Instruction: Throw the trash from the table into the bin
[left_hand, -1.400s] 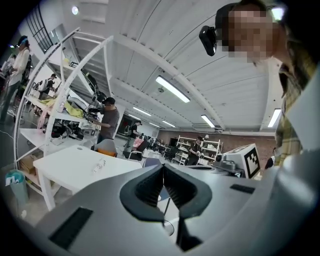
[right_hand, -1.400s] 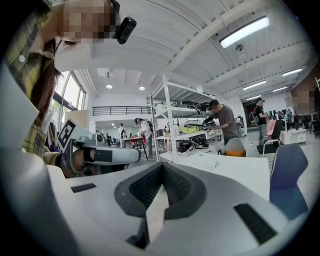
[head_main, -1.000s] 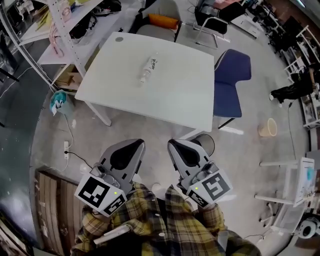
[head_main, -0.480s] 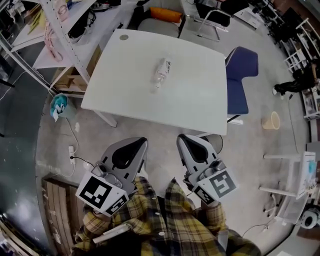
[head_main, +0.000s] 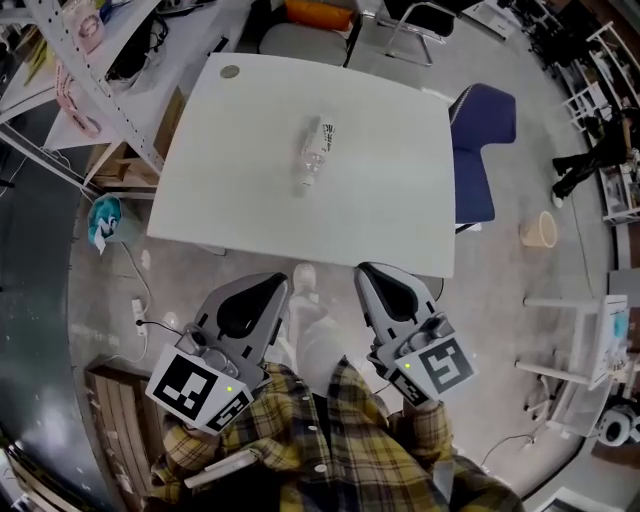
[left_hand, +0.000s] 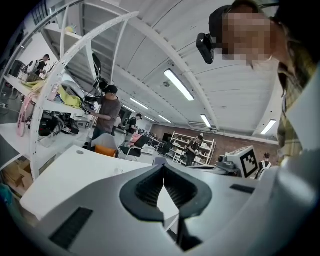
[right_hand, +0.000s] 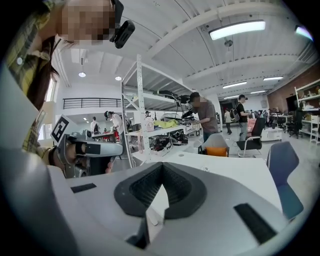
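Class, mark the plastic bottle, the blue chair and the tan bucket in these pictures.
plastic bottle (head_main: 314, 152): head view, middle of its clear body.
blue chair (head_main: 474, 185): head view, on its seat.
tan bucket (head_main: 538, 230): head view, its open inside.

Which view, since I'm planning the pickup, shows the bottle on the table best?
The head view: the bottle lies whole and unobstructed on the white table, seen from above. Both gripper views catch it only as a tiny, indistinct speck far across the tabletop.

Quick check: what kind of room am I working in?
Likely an open-plan lab or workshop office: a white table and blue chair, metal shelving loaded with gear, and other people standing at benches.
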